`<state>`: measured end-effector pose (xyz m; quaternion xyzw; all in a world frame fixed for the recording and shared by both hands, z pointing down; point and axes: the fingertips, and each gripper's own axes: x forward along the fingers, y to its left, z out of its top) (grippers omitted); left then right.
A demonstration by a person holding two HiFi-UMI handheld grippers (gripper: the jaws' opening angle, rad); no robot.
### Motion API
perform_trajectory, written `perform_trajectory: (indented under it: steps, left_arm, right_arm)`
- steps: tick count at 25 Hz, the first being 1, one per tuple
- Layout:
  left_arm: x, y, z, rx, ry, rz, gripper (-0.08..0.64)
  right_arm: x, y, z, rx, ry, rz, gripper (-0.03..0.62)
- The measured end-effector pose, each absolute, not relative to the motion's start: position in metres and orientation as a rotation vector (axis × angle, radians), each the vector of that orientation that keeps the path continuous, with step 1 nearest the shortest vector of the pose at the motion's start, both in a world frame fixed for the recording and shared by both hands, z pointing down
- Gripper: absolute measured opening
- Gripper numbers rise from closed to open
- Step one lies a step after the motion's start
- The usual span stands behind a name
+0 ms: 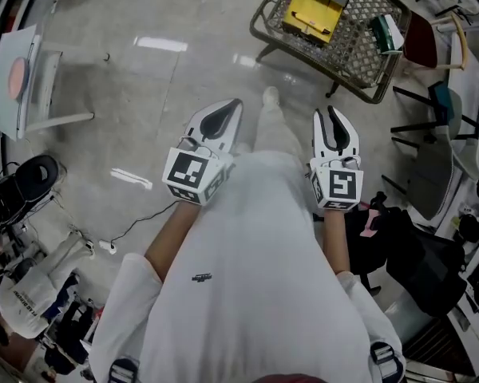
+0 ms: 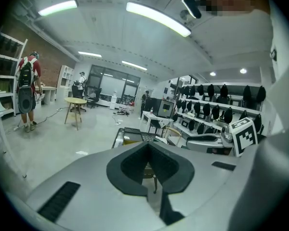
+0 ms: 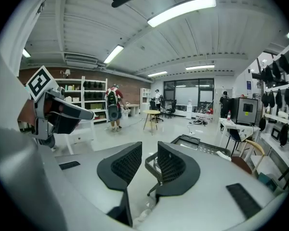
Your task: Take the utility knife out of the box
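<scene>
the shirt print (image 1: 201,278) is too small to read. both hands are held out at waist height. the left gripper (image 1: 234,105) is clenched empty and the right gripper (image 1: 331,112) is released, empty. the yellow box (image 1: 311,10) lies in the wire basket (image 1: 353,48) ahead of them; the knife can't be made out.

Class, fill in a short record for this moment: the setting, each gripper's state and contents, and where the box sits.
Setting: indoor workshop, person standing on a pale floor
Left gripper: jaws together, nothing held
Right gripper: jaws apart, nothing between them
Wire basket: ahead of both grippers, not touched by either
Yellow box: lying inside the wire basket
Utility knife: cannot be made out in any view
</scene>
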<state>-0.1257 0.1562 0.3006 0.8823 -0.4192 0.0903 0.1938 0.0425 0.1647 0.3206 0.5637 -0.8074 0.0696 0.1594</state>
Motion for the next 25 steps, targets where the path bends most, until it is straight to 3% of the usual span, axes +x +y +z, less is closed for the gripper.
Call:
perform_trajectory:
  steps: [14, 25]
  left_arm:
    - [-0.08, -0.013, 0.289, 2.401, -1.321, 0.252, 0.002]
    - [-0.075, -0.065, 0.301, 2.339, -1.354, 0.281, 0.002]
  right_arm:
    - [0.079, -0.021, 0.335, 1.317, -2.373, 0.155, 0.089]
    - [0.082, -0.079, 0.361, 1.17, -2.371, 0.175, 0.089]
